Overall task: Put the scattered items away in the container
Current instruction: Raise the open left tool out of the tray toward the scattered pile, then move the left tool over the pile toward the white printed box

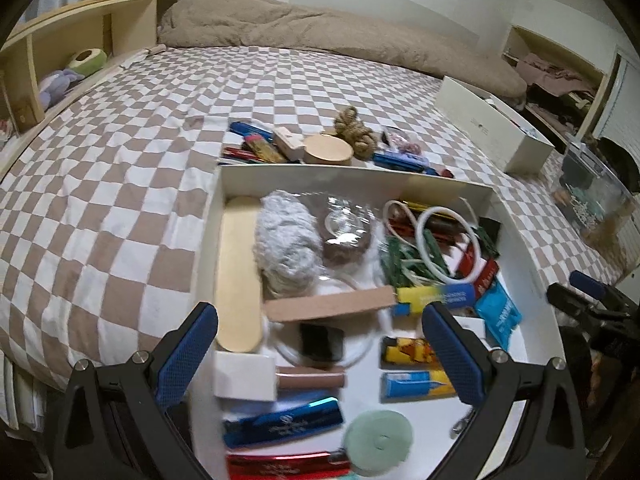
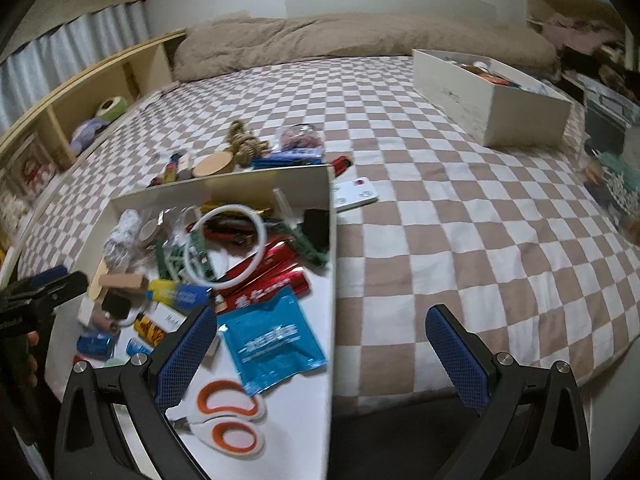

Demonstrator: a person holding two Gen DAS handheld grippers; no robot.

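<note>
The mint-green tape roll [image 1: 378, 442] lies in the shallow white cardboard box [image 1: 516, 232] beneath the left hand-held gripper [image 1: 320, 354], open and empty. The right hand-held gripper [image 2: 322, 354] is likewise open and empty, so a fresh pick seems due: next comes reaching toward twelve o'clock for the round wooden lid [image 1: 328, 151] on the checkered bed [image 1: 120, 184].

We are seeing a checkered bedspread [image 2: 460, 216] lying ahead of the tool, with a beige duvet [image 2: 360, 36] bunching along its far edge. Far left, a wooden shelf [image 1: 80, 28] is holding a green plush [image 1: 86, 59]. Far right, a clear tank [image 1: 592, 196] is sitting beside the bed.
</note>
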